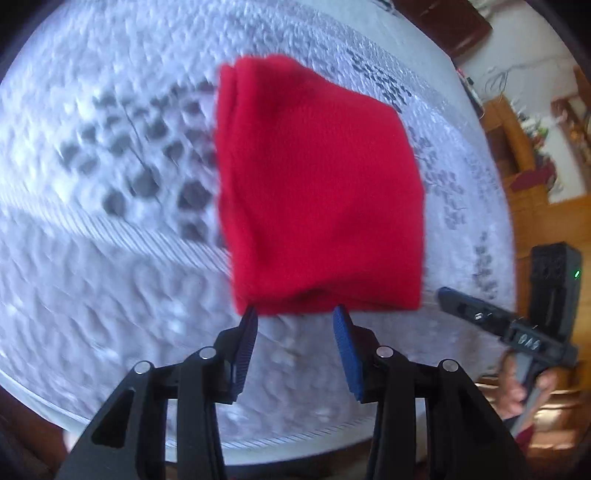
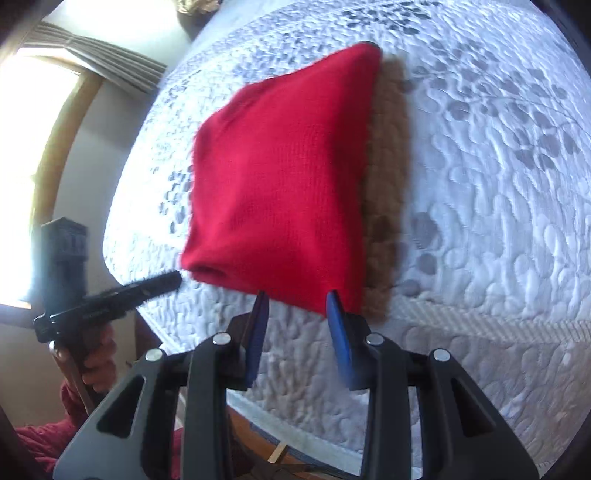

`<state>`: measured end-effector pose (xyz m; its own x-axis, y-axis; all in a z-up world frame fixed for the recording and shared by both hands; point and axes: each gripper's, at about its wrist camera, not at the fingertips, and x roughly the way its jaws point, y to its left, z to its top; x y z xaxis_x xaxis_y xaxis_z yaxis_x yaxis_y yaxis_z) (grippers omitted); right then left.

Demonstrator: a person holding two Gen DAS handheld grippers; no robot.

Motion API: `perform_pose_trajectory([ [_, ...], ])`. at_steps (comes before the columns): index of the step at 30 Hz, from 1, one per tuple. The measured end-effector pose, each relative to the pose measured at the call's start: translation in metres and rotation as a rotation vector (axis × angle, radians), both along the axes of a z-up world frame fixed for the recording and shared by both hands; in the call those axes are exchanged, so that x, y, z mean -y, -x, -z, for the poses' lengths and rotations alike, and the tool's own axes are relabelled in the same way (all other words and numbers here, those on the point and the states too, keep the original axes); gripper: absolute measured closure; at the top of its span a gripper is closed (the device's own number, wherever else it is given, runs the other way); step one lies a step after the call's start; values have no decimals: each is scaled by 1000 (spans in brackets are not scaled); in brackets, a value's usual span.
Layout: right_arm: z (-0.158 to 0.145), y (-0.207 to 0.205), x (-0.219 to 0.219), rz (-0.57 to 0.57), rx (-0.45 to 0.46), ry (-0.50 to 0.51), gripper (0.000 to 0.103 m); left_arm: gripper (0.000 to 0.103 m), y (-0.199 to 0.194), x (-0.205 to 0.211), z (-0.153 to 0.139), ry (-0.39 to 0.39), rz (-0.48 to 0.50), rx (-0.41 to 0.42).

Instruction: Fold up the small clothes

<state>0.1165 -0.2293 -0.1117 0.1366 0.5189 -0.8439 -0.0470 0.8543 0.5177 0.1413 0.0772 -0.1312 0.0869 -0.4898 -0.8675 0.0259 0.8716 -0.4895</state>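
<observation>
A red knit garment (image 1: 317, 184), folded into a rough square, lies on a white quilted bedspread (image 1: 110, 295). My left gripper (image 1: 295, 314) is open, its blue fingertips just at the garment's near edge. In the right wrist view the same red garment (image 2: 280, 177) lies on the bedspread (image 2: 480, 221), and my right gripper (image 2: 297, 299) is open with its tips at the near edge. A brown cloth (image 2: 388, 192) shows along the garment's right side. Each gripper also shows in the other view: the right one (image 1: 491, 317), the left one (image 2: 122, 295).
The bed's near edge runs below both grippers. A dark wooden headboard (image 1: 443, 22) and wooden furniture (image 1: 517, 155) stand at the right in the left wrist view. A bright window with a curtain (image 2: 92, 62) is at the left in the right wrist view.
</observation>
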Motion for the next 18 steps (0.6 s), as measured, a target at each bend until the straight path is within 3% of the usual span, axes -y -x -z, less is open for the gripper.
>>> perform_pose_trajectory([
  [5,9,-1,-19,-7,-37,-55,70,60,-7,0,20,119,-101,-68],
  [9,17,1,-22,-1,-69,-70,70,60,-18,-10,35,164,-225,-112],
  [14,34,2,-23,18,-115,-112,70,60,-22,-20,46,207,-335,-157],
  [17,47,-4,-16,76,-164,-168,68,62,-20,-21,43,197,-372,-134],
  [18,49,-5,-15,88,-174,-179,68,69,-19,-21,39,178,-383,-111],
])
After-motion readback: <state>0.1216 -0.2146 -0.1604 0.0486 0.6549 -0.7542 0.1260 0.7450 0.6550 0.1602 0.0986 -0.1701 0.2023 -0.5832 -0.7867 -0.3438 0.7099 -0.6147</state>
